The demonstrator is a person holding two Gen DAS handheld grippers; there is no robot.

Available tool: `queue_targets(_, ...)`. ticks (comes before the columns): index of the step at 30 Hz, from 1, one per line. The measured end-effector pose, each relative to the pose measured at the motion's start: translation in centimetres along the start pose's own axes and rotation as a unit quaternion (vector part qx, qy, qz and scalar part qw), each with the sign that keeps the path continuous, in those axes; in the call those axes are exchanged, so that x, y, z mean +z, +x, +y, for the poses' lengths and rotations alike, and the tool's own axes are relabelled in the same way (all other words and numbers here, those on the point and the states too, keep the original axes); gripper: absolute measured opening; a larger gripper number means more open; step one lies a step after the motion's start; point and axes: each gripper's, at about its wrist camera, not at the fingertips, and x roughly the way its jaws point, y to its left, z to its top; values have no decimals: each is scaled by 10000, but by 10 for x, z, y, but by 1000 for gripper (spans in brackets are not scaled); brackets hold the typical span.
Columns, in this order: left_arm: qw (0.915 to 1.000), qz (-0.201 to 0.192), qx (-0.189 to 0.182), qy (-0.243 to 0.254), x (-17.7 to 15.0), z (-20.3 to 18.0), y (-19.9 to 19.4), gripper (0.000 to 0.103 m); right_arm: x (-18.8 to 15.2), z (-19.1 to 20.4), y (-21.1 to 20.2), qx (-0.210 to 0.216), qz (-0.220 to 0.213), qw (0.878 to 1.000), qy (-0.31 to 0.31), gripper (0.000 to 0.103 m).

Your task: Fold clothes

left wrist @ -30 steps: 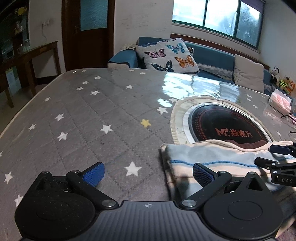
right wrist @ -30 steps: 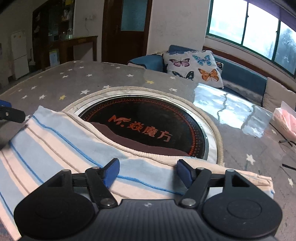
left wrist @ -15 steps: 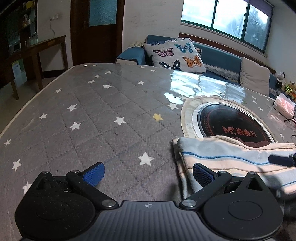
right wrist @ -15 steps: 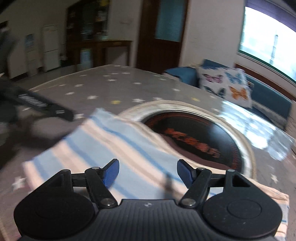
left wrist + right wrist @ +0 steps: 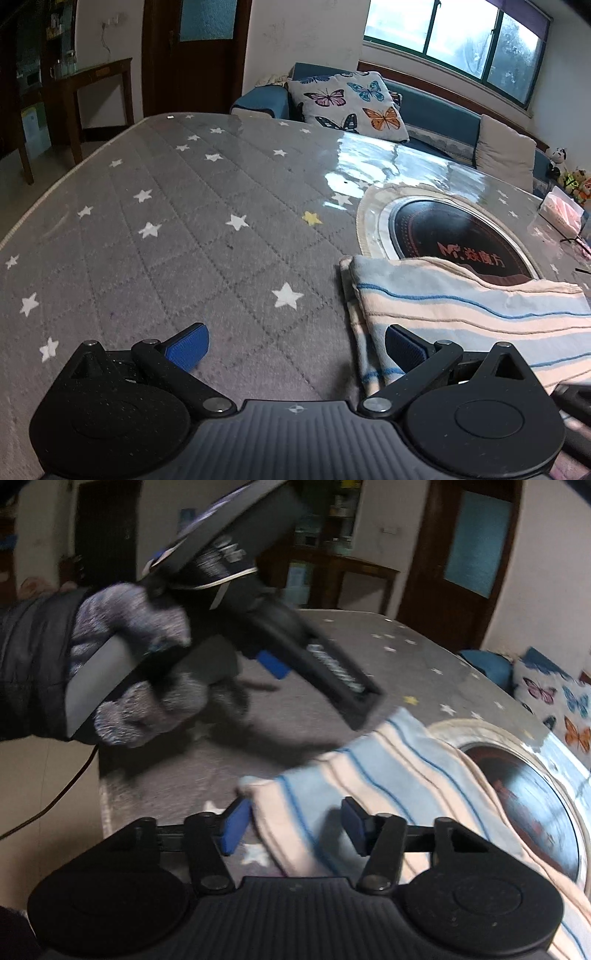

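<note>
- Item under work: the striped garment [image 5: 476, 314] lies on the star-patterned table cover [image 5: 184, 229]. It is already doubled over at least once, and its far edge overlaps the near rim of the round dark inset [image 5: 454, 236] in the table.
- In the left wrist view the garment occupies the 3 to 4 o'clock sector, with its folded left edge running toward 5 o'clock.
- My left gripper [image 5: 295, 343] stands wide open and holds nothing. One pad [image 5: 404, 349] sits over the garment's near-left corner, the other over bare cover. I cannot tell whether the first pad touches the cloth.
- My right gripper [image 5: 291, 821] has just been closing and now stands about half open. The garment's near corner [image 5: 295, 812] lies between the pads, at 12 o'clock from my palm. The pads do not appear to press on it yet. That view is blurred.
- In the right wrist view the gloved left hand [image 5: 136, 664] with its tool shows at 10 o'clock, above the cover and just beside the garment's left edge.
- Step in hand, by my judgement: taking hold of the near corners for a further fold.
- Next move calls for both sets of jaws to close fully on cloth, catching all layers, then a level carry across to the opposite edge with edges kept aligned.
</note>
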Motion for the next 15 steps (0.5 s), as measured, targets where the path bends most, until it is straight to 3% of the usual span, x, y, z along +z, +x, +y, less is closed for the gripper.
queue_targets(3,9998,86,-132,-146,-1,2,0,103,1,13,6,-17,34,9997,-251,42)
queue_targets(5,9993,130,-273,-235,-1,3,-1,103,0,17,9,-50,34,9994,-349,25)
queue_targets(8,9980,198,-451,-386,-2,3,-3,103,1,17,6,-78,-5,9996,-271,9)
queue_targets(15,9869,538,-968,-1173,-3,6,0,96,7,-8,-17,179,-311,9981,508,7)
